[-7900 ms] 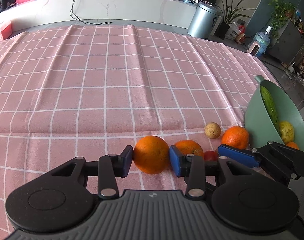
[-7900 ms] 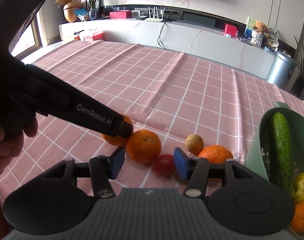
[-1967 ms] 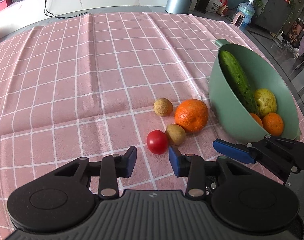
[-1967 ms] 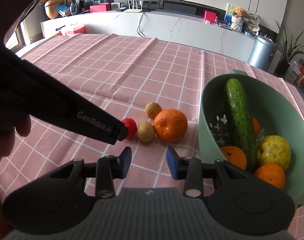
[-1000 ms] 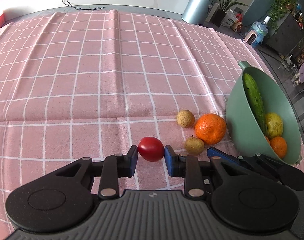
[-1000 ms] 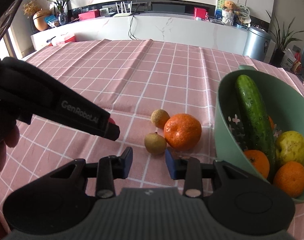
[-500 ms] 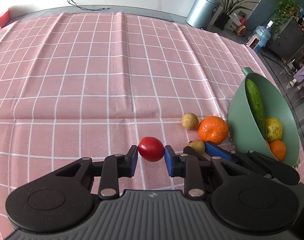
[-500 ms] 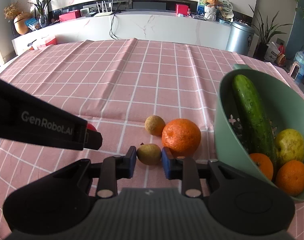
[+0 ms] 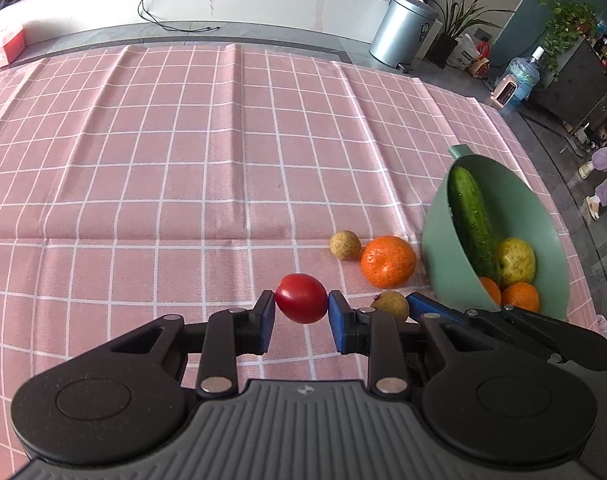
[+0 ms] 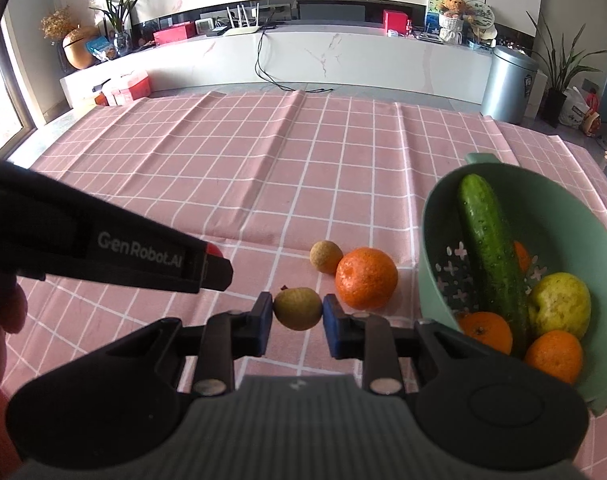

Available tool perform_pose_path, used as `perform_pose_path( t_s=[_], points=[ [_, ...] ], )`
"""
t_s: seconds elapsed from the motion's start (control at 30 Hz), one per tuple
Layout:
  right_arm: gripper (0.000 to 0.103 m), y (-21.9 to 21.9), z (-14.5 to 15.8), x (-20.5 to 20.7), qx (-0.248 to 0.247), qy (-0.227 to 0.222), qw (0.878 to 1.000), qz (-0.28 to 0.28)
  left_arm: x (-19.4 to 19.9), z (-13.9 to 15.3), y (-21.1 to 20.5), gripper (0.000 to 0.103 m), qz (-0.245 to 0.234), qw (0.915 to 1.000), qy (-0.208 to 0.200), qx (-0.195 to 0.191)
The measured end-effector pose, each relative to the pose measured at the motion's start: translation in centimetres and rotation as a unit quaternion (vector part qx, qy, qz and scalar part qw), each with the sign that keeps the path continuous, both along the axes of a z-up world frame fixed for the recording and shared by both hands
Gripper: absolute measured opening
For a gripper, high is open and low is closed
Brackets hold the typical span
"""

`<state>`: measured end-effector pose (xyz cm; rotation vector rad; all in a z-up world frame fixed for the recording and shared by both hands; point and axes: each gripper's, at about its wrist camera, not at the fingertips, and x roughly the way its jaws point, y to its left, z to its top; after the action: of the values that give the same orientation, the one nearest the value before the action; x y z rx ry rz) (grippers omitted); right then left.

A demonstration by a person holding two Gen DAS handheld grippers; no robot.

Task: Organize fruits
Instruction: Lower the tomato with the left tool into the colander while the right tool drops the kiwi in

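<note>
My left gripper (image 9: 301,312) is shut on a red tomato (image 9: 301,298) and holds it above the pink checked cloth. My right gripper (image 10: 297,318) is shut on a small yellow-brown fruit (image 10: 297,308), which also shows in the left wrist view (image 9: 390,305). An orange (image 9: 388,261) and a small tan round fruit (image 9: 345,245) lie on the cloth beside the green bowl (image 9: 543,220). The bowl (image 10: 571,216) holds a cucumber (image 10: 491,248), a yellow-green fruit (image 10: 559,304) and oranges (image 10: 553,354). The left gripper's side crosses the right wrist view and hides most of the tomato (image 10: 214,250).
The pink checked tablecloth (image 9: 183,160) covers the table, with a fold line across the middle. The table's right edge runs just past the bowl. A white counter (image 10: 343,56) and a grey bin (image 10: 507,80) stand beyond the far edge.
Both grippers have lifted slightly with their fruits, the tomato and the small yellow-brown fruit. The view has pulled back a little from the cloth.
</note>
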<state>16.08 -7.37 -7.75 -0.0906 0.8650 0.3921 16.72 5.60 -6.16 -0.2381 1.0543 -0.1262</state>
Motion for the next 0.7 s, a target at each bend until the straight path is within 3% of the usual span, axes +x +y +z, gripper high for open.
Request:
perform_pose_path(
  t_s=[0.33,0.7],
  points=[
    [0.023,-6.2,3.8,-0.2,0.001,-0.025,1.000,-0.007,0.4,2.9,-5.4,0.032,-0.050,0.9981,-0.026,-0.025],
    [0.023,-12.7,3.6,2.4,-0.019,0.005,1.000,-0.020,3.7,2.1,-11.6,0.032,-0.096,0.9944,-0.002,-0.044]
  ],
)
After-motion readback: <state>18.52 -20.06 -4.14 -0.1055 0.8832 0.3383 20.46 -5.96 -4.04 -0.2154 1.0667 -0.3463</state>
